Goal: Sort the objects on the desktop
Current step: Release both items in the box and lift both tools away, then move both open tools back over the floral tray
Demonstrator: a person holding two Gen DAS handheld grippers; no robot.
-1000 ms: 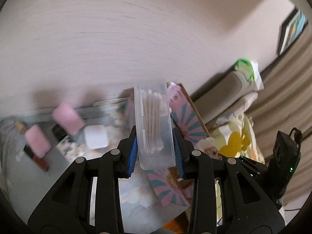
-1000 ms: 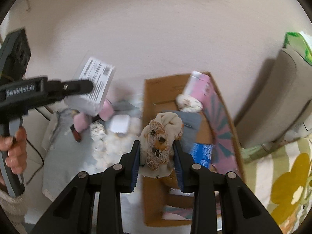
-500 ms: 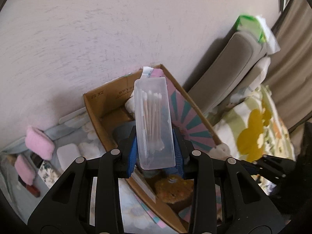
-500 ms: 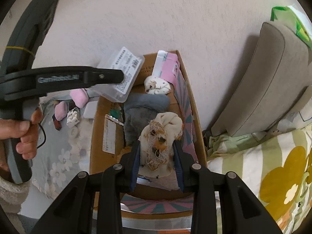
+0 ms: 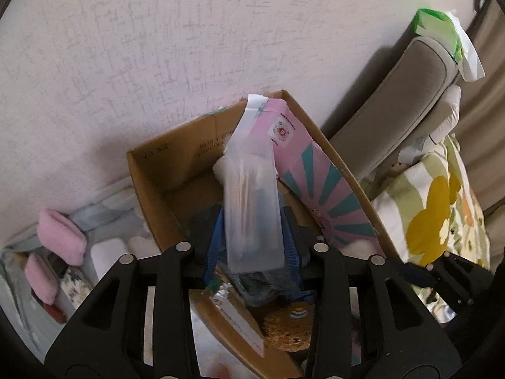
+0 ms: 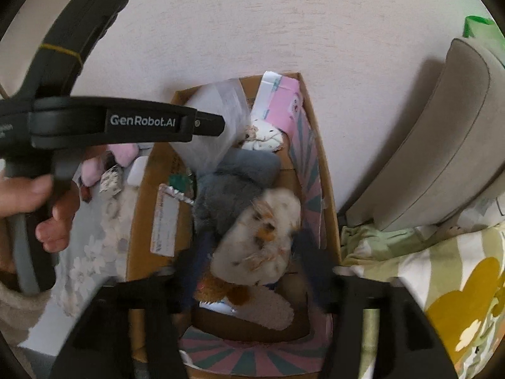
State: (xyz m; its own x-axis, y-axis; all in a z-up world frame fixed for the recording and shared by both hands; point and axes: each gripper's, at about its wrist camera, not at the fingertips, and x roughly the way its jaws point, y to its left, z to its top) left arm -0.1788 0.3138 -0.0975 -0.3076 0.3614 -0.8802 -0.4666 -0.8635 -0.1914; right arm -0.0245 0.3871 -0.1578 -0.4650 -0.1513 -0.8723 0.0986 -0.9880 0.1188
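Release step is happening over the box (image 6: 139,221): both grippers' jaws have just been opening — left gripper (image 5: 252,240) is freeing the swab case (image 5: 252,208), right gripper (image 6: 249,252) is dropping the plush (image 6: 258,240) toward six o'clock. Next: lifting clear.

Clear swab case (image 5: 252,208) motion-blurred, contents unreadable; cream plush (image 6: 258,240) smeared; right tongs (image 6: 252,252) tips blurred

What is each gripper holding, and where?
Apparently nothing: both jaws have just been opening. The clear swab box sits loose in the left gripper, the plush toy in the right gripper.
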